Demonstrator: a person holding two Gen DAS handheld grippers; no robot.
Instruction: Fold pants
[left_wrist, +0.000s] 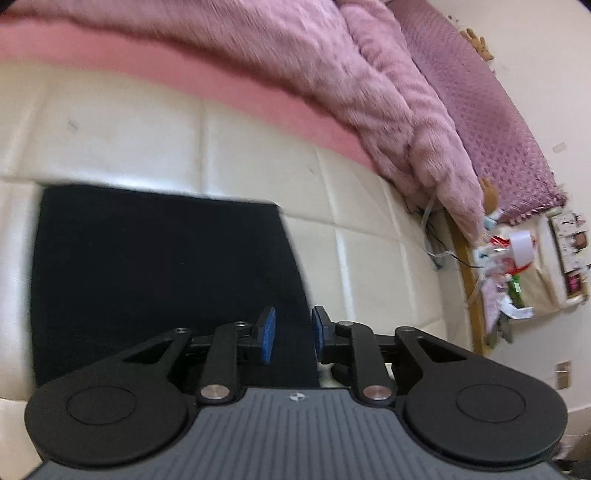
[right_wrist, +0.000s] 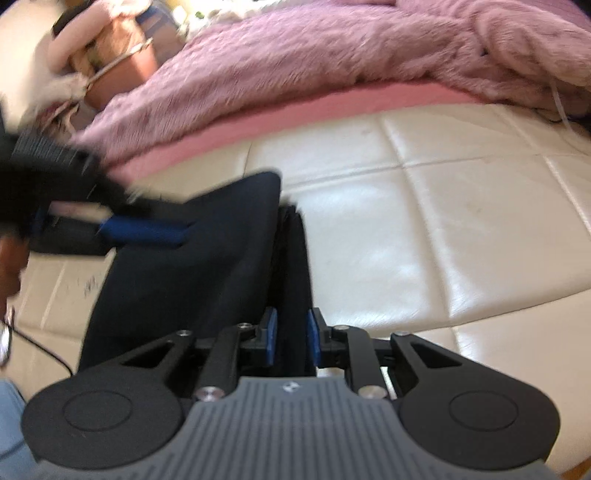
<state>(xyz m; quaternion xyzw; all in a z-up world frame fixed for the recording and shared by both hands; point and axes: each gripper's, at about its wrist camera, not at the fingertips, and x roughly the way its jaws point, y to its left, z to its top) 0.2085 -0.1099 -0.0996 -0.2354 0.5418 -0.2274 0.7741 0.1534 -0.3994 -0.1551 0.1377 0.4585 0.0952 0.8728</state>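
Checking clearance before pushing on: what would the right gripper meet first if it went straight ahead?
Probably the pants: the right gripper is open with their dark folded edge directly ahead between its fingers. Depth is unclear.

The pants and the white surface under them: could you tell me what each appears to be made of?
The pants look like a matte, dark woven or knit fabric: no sheen, soft folded edges. The white surface looks like glossy leather or faux leather: bright highlights and stitched quilted seams. Which of the two, the pictures cannot settle.
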